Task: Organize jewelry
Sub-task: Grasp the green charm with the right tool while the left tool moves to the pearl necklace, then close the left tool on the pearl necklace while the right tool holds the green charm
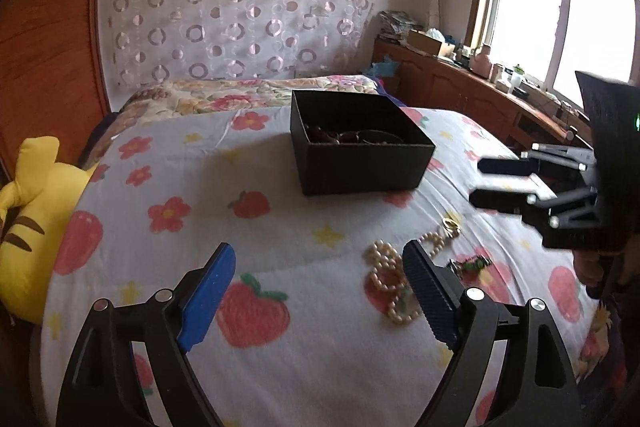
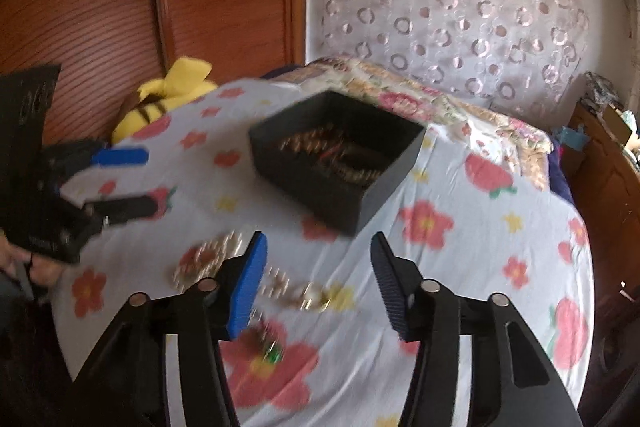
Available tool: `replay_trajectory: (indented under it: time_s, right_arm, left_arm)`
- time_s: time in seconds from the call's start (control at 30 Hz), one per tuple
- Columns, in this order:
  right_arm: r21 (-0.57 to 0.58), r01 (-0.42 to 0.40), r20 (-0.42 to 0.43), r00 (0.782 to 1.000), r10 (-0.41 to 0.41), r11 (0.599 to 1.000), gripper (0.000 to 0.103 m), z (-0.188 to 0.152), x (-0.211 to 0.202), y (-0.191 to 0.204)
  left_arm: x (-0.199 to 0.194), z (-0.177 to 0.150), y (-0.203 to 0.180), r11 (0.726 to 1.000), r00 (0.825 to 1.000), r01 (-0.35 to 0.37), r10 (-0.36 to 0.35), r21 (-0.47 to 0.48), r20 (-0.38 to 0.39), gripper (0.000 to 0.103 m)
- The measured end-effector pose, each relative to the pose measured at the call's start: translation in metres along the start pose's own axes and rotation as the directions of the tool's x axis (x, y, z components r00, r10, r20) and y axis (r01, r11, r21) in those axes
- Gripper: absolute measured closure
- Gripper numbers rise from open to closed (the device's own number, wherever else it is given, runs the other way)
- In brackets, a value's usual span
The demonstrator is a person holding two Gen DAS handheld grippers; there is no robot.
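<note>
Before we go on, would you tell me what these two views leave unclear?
- Box contents: left view, near wall hides most; right view, blur.
- Pearl strand: left view, partly behind the left gripper finger.
- Green piece: too small; right view blurred.
- Gold ring: too small to identify.

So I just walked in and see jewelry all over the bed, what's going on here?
A person is tidying jewelry with a handheld gripper in each hand. Both the left gripper and right gripper are open and empty, above the floral bedspread. A pearl necklace, a gold ring and a small green piece lie loose on it. The black box behind already holds some pieces.
</note>
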State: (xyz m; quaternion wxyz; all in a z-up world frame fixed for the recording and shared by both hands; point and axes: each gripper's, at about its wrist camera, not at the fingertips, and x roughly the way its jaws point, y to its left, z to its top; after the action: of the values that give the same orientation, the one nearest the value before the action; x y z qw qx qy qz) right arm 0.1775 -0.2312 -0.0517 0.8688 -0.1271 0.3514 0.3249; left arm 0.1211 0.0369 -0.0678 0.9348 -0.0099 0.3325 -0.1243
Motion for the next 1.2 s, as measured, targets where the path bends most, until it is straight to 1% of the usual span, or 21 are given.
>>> replay_trajectory:
  time_s: [0.1, 0.17, 0.23, 0.4, 0.5, 0.57, 0.67, 0.77, 0.97, 1.07, 1.2]
  right_arm:
    - [-0.011, -0.033, -0.038, 0.999, 0.033, 0.999, 0.054, -0.018, 0.0, 0.01]
    - [-0.025, -0.045, -0.068, 0.997, 0.043, 0.999, 0.055, -0.028, 0.003, 0.016]
    - [-0.035, -0.054, -0.1, 0.994, 0.05, 0.998, 0.056, -0.036, 0.007, 0.021]
    - [-0.044, -0.056, -0.144, 0.988, 0.049, 0.997, 0.06, -0.048, 0.013, 0.027]
    - [-0.048, -0.056, -0.142, 0.989, 0.048, 0.997, 0.071, -0.048, 0.012, 0.027]
    - [-0.061, -0.065, -0.144, 0.988, 0.056, 0.996, 0.087, -0.048, 0.011, 0.03]
    - [-0.097, -0.054, -0.146, 0.988, 0.039, 0.994, 0.087, -0.051, 0.006, 0.037]
    - [-0.102, -0.035, -0.135, 0.991, 0.021, 0.994, 0.087, -0.058, -0.003, 0.039]
    - [-0.046, -0.021, -0.087, 0.996, 0.017, 0.999, 0.087, -0.07, -0.022, 0.03]
    - [-0.028, -0.007, -0.087, 0.996, 0.004, 1.0, 0.087, -0.076, -0.022, 0.027]
    - [-0.017, -0.002, -0.075, 0.997, 0.001, 1.0, 0.087, -0.075, -0.021, 0.028]
  left_arm:
    - [-0.003, -0.006, -0.002, 1.0, 1.0, 0.008, -0.008, -0.001, -0.007, 0.02]
    - [-0.002, -0.01, -0.003, 1.0, 1.0, 0.019, -0.019, 0.0, -0.014, 0.017]
    - [0.001, -0.013, -0.006, 1.0, 0.999, 0.02, -0.02, 0.011, -0.032, 0.017]
    - [0.007, -0.019, -0.012, 0.999, 0.998, 0.028, -0.026, 0.032, -0.064, 0.017]
    - [0.007, -0.021, -0.015, 0.999, 0.997, 0.027, -0.023, 0.045, -0.072, 0.016]
    - [0.008, -0.022, -0.017, 0.998, 0.997, 0.026, -0.022, 0.048, -0.077, 0.016]
    - [0.008, -0.023, -0.019, 0.998, 0.996, 0.026, -0.022, 0.052, -0.083, 0.016]
    - [0.008, -0.024, -0.02, 0.998, 0.996, 0.032, -0.027, 0.054, -0.087, 0.016]
    - [0.012, -0.024, -0.029, 0.997, 0.994, 0.04, -0.032, 0.069, -0.105, 0.016]
    - [0.013, -0.023, -0.032, 0.997, 0.993, 0.048, -0.041, 0.067, -0.107, 0.016]
    - [0.015, -0.02, -0.036, 0.995, 0.993, 0.062, -0.054, 0.074, -0.106, 0.016]
